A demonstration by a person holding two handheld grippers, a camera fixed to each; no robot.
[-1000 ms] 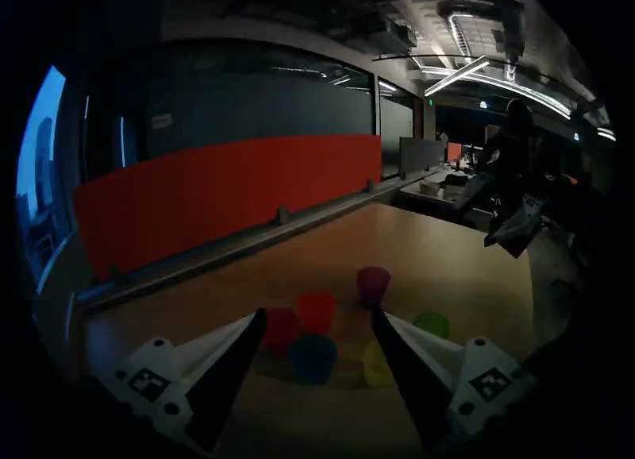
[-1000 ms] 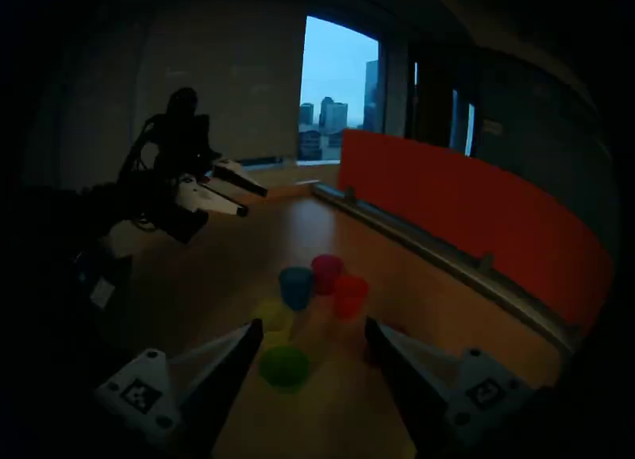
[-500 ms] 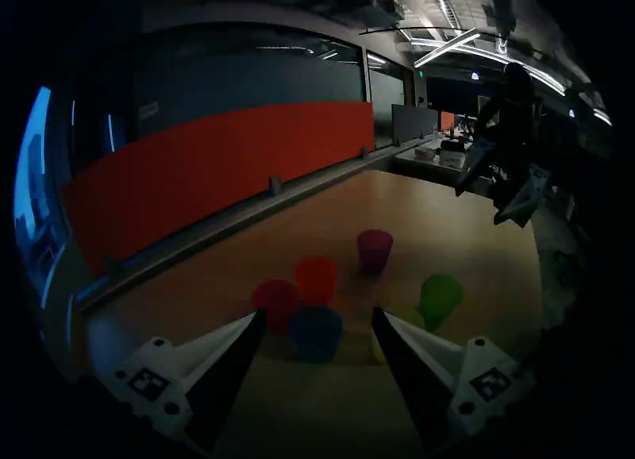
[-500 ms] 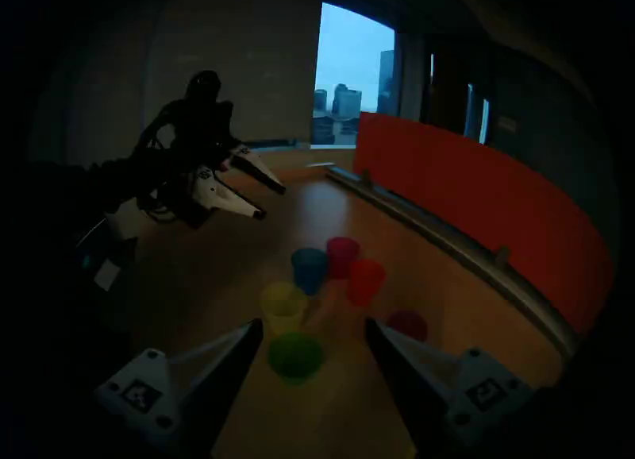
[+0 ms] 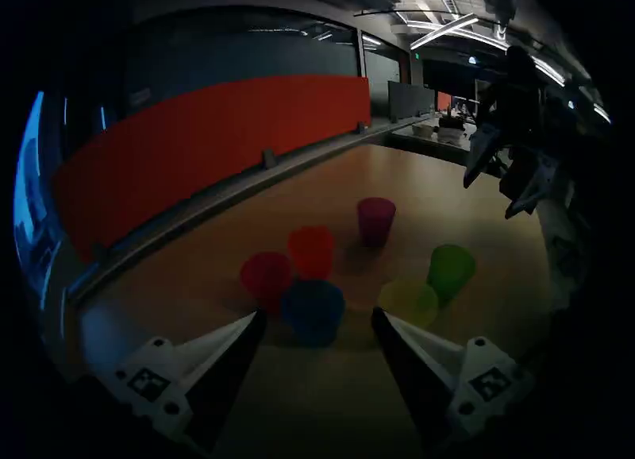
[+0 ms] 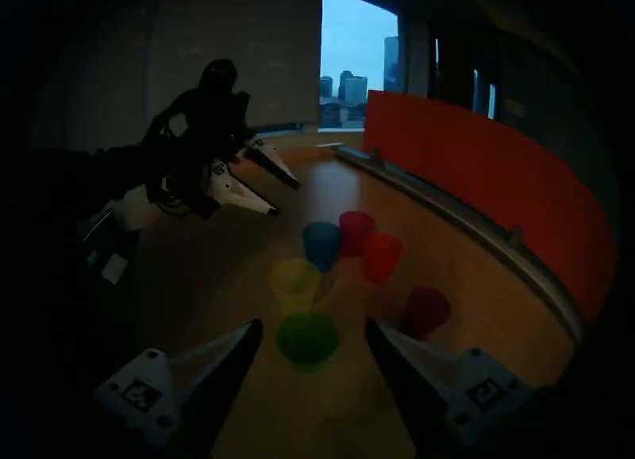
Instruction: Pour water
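Observation:
Six plastic cups stand grouped on the wooden table [image 5: 444, 197]. In the left gripper view the blue cup [image 5: 312, 310] is nearest, just beyond my open left gripper [image 5: 316, 332], with a crimson cup [image 5: 266, 275], an orange-red cup [image 5: 311, 251], a magenta cup [image 5: 375, 219], a yellow cup [image 5: 408, 302] and a green cup [image 5: 451, 270]. The right gripper [image 5: 508, 173] hangs at the far right. In the right gripper view the green cup [image 6: 308, 340] lies just ahead of my open right gripper [image 6: 313, 332], then the yellow cup [image 6: 294, 283] and blue cup [image 6: 321, 244]. The left gripper [image 6: 286, 199] hovers open above the table.
A long red partition [image 5: 198, 133] with a metal rail runs along the table's far side. A window [image 6: 357, 54] with a city skyline is at the end of the room. A person's dark arm [image 6: 119, 181] holds the left gripper. The room is dim.
In both views the cups have slid upward and farther from the fingertips, so all six now show. Each gripper appears larger and closer in the other's view.

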